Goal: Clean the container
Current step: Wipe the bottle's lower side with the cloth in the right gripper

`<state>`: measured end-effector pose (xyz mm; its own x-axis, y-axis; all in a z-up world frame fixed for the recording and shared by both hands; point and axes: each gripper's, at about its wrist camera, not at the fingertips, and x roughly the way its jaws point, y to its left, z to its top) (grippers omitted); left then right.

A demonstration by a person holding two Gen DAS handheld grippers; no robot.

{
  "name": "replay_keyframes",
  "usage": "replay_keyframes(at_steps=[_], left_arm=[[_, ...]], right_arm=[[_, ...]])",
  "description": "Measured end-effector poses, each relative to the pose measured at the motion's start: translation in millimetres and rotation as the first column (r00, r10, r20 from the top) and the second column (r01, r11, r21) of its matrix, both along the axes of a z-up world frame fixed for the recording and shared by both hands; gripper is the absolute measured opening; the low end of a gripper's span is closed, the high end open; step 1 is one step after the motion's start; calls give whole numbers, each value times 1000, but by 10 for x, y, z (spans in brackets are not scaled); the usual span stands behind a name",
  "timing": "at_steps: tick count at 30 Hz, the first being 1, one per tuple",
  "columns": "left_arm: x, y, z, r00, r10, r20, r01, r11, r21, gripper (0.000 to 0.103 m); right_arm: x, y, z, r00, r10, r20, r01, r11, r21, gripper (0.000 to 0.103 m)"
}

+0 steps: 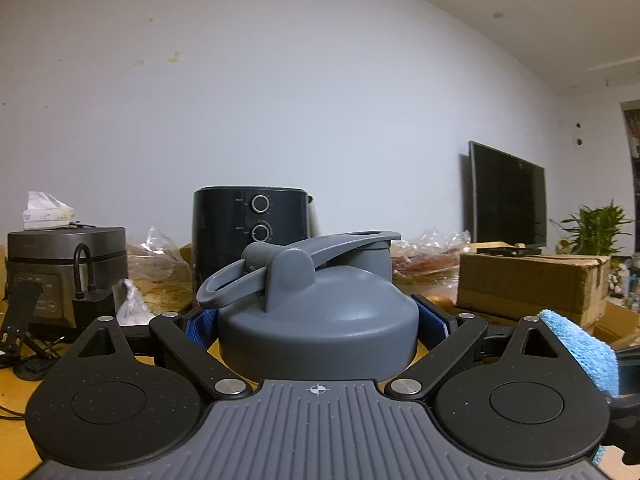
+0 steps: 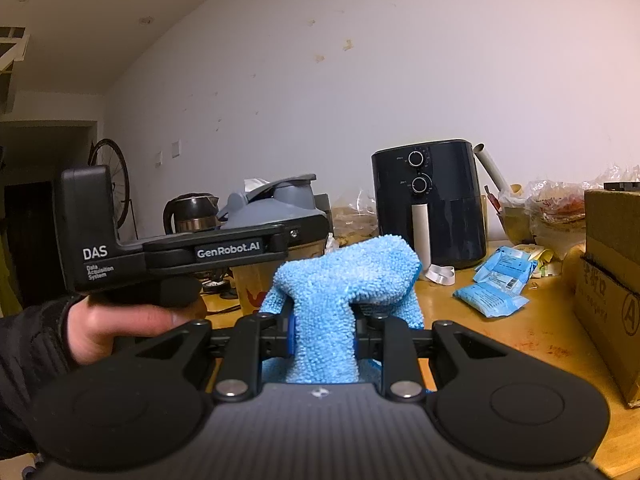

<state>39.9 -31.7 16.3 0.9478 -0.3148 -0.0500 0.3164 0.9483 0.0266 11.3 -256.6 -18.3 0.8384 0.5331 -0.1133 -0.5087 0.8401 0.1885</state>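
A container with a grey flip-cap lid (image 1: 320, 320) and a carry loop fills the middle of the left wrist view. My left gripper (image 1: 318, 322) is shut on it, blue pads pressing on both sides of the lid. The right wrist view shows the same lid (image 2: 276, 204) above a brownish translucent body (image 2: 256, 284), with a hand (image 2: 120, 328) holding the left gripper's handle. My right gripper (image 2: 324, 332) is shut on a fluffy blue cloth (image 2: 348, 272), which bunches up above the fingers, just right of the container. The cloth (image 1: 580, 344) also shows at the left wrist view's right edge.
A black air fryer (image 2: 428, 200) stands behind on the wooden table (image 2: 520, 332). Blue packets (image 2: 496, 280) lie to the right, beside a cardboard box (image 2: 612, 280). A kettle (image 2: 192, 212) is behind the container. A rice cooker (image 1: 60, 264), cables and plastic bags crowd the left.
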Motion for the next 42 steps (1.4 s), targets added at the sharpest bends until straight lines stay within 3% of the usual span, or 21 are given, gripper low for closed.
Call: replay_keyframes(at_steps=[25, 42], left_arm=[[86, 149, -11, 986, -164, -30, 165, 986, 4, 95], [168, 281, -6, 944, -326, -47, 327, 945, 10, 95]], right_arm=[[69, 72, -120, 999, 32, 25, -33, 999, 14, 23], [47, 61, -139, 998, 55, 39, -55, 998, 5, 23]])
